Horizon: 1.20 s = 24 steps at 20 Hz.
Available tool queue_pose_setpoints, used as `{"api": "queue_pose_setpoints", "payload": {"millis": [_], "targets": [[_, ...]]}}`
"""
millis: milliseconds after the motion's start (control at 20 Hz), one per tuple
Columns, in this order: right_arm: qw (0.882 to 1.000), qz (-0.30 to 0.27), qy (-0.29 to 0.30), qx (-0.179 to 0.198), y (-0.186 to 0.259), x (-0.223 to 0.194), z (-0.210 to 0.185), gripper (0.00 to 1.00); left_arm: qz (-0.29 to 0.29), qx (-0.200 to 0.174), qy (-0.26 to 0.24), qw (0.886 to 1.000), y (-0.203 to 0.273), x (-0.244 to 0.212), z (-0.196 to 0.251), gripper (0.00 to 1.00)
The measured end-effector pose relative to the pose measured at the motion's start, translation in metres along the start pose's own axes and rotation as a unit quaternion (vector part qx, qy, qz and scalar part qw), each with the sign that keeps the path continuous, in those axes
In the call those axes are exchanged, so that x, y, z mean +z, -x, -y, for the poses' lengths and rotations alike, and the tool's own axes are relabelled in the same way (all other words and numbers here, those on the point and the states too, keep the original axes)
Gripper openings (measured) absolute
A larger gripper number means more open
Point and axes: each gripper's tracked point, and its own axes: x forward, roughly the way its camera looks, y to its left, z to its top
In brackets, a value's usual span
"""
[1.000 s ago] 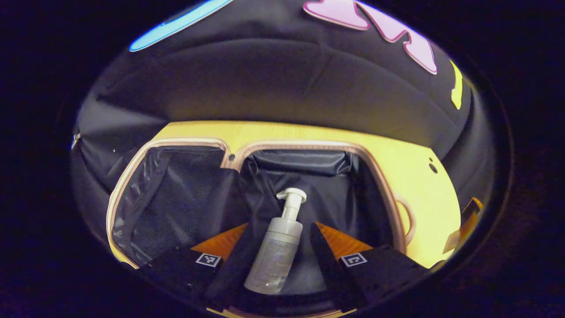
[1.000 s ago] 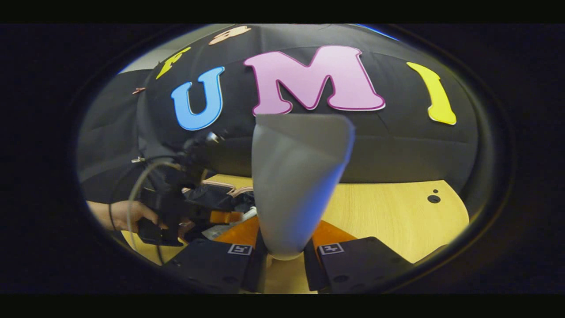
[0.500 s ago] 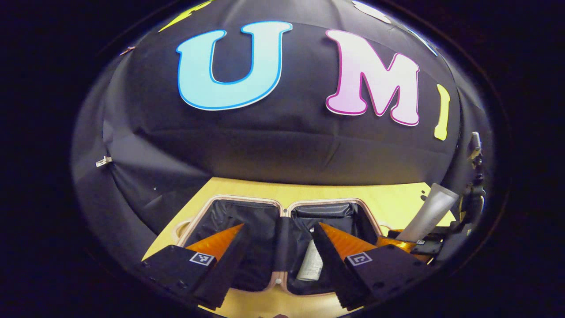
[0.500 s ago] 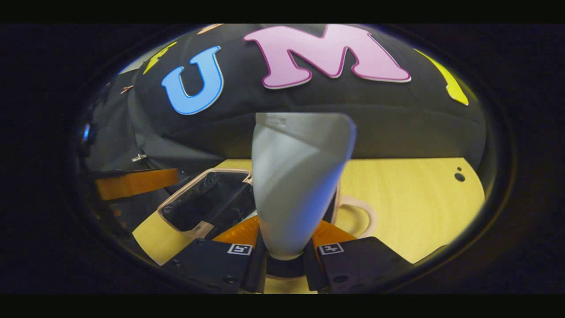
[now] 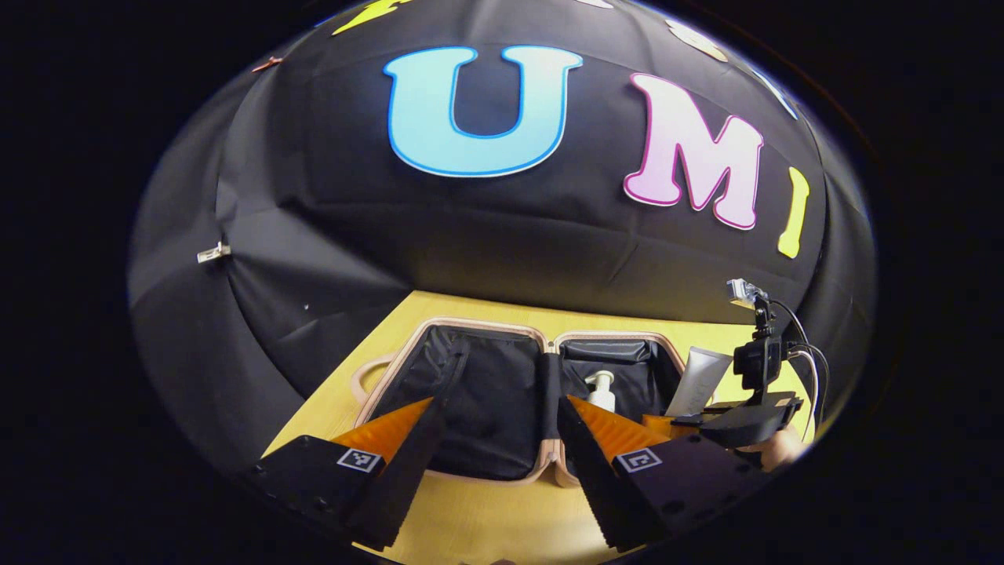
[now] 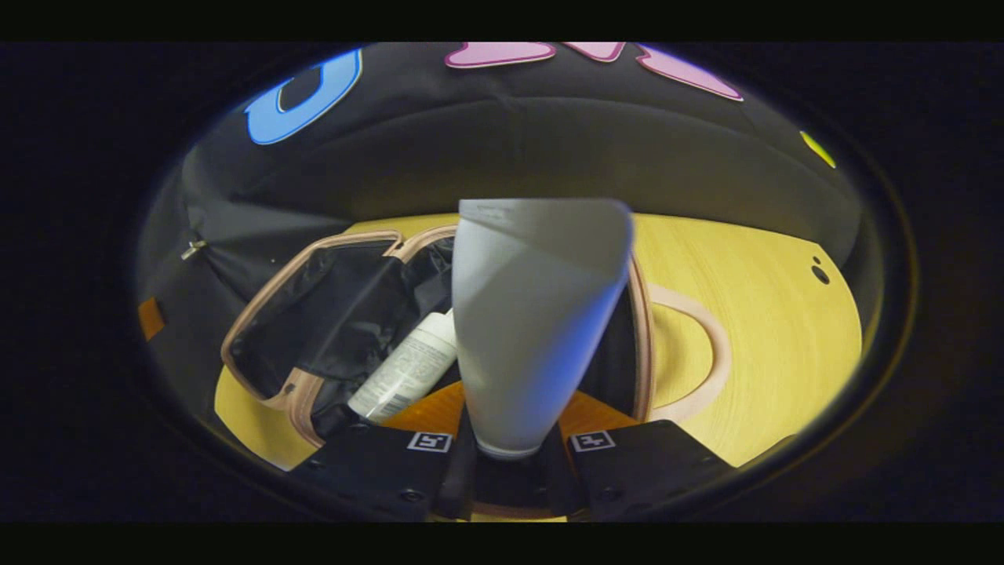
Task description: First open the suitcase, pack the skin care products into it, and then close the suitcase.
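Suitcase (image 5: 486,408) lies open on the wooden table (image 5: 471,518), one pump bottle (image 5: 602,390) inside its right half.
Left gripper view: the left gripper (image 5: 494,463) hovers near the case, jaws spread and empty; the right gripper (image 5: 718,420) carries one grey tube (image 5: 698,380) beside the bottle. Right gripper view: the right gripper (image 6: 508,459) clamps the tube (image 6: 533,314) upright over the open case (image 6: 329,314), hiding part of the bottle (image 6: 404,373).

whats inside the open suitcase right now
A pump bottle lies in the right half of the suitcase; the left half looks bare. The tube in the right gripper covers part of the interior.
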Motion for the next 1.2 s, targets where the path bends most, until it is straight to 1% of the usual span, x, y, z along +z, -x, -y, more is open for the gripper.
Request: {"api": "queue_pose_setpoints", "payload": {"millis": [150,250,300,350,400,450,550,600,650,700,750,800,950,1000,1100,1200], "targets": [[1.000,-0.017,-0.020,-0.015,-0.009,-0.006,0.000,0.42,0.001,0.013,0.007,1.000,0.005,-0.002,-0.016,0.93],[0.999,0.010,-0.020,-0.038,-0.005,0.009,0.005,0.47,0.005,0.025,0.006,1.000,0.008,-0.002,-0.028,0.93],[0.998,0.032,-0.016,-0.047,-0.002,0.021,0.008,0.47,0.007,0.030,0.006,1.000,0.009,-0.002,-0.032,0.93],[0.998,0.049,-0.016,-0.048,0.008,0.031,0.007,0.51,0.009,0.036,0.007,0.999,0.009,-0.002,-0.039,0.93],[0.997,0.060,-0.018,-0.043,0.015,0.040,0.005,0.60,0.012,0.039,0.010,0.999,0.009,-0.002,-0.044,0.93],[0.997,0.069,-0.016,-0.041,0.024,0.044,0.003,0.74,0.016,0.044,0.014,0.999,0.008,-0.002,-0.050,0.93],[0.995,0.092,-0.002,-0.041,0.043,0.055,0.006,0.78,0.029,0.056,0.016,0.998,0.000,0.001,-0.068,0.93],[0.994,0.105,0.006,-0.041,0.055,0.061,0.008,0.87,0.039,0.064,0.015,0.997,-0.005,0.004,-0.080,0.93],[0.992,0.121,0.014,-0.039,0.069,0.068,0.008,0.83,0.042,0.075,0.013,0.996,-0.012,0.007,-0.095,0.93],[0.990,0.136,0.024,-0.036,0.083,0.073,0.010,0.94,0.043,0.087,0.010,0.995,-0.017,0.008,-0.110,0.93],[0.987,0.153,0.037,-0.043,0.101,0.077,0.016,0.97,0.045,0.099,0.009,0.994,-0.026,0.010,-0.129,0.93],[0.981,0.180,0.048,-0.048,0.122,0.084,0.022,0.99,0.047,0.098,0.013,0.994,-0.036,0.013,-0.142,0.93],[0.970,0.226,0.074,-0.054,0.170,0.087,0.031,0.99,0.025,0.095,0.023,0.995,-0.068,0.007,-0.179,0.93],[0.967,0.234,0.086,-0.058,0.182,0.085,0.034,1.00,0.014,0.094,0.020,0.995,-0.081,0.003,-0.191,0.93],[0.962,0.245,0.104,-0.065,0.206,0.080,0.041,0.99,-0.015,0.081,0.008,0.997,-0.112,-0.006,-0.211,0.93],[0.959,0.245,0.119,-0.076,0.218,0.073,0.042,0.99,-0.047,0.074,0.002,0.996,-0.140,-0.019,-0.225,0.93]]}}
